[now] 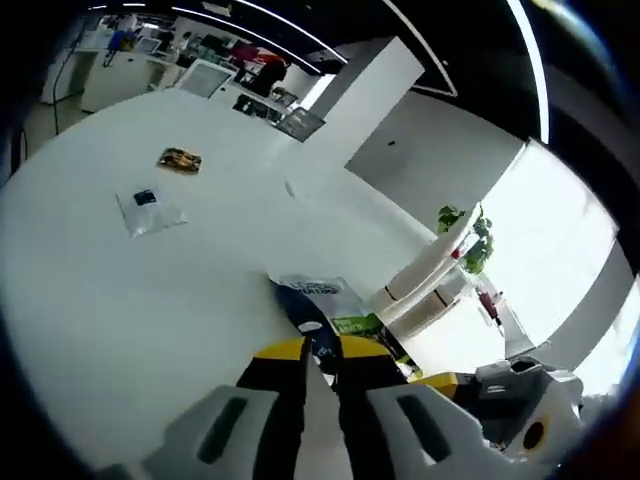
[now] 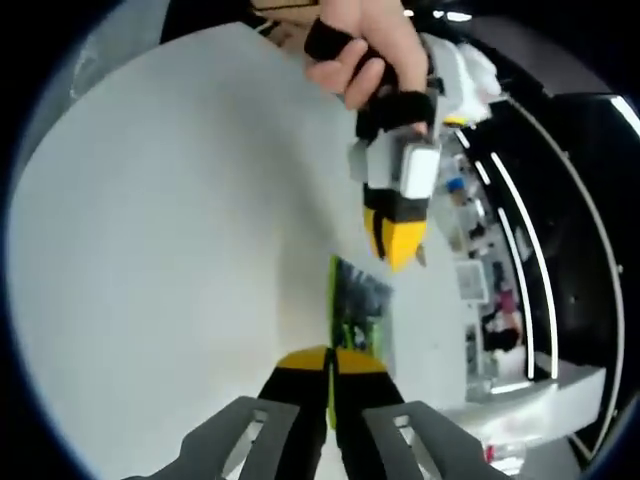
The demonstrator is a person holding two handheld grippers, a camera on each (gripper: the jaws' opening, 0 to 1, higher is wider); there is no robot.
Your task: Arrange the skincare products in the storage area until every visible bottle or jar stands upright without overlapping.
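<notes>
A flat sachet, printed blue, white and green, lies over the white table. In the left gripper view my left gripper is shut, with the sachet's near end running in between its yellow tips. In the right gripper view the same sachet shows edge-on, and my right gripper is shut on its green edge. A hand holds the left gripper above it, tips together at the sachet's far corner. The right gripper enters the left gripper view from the lower right.
Farther off on the table lie a clear pouch with a dark label and a small brown-printed packet. Desks and people stand beyond the table's far edge. A white counter with a plant stands to the right.
</notes>
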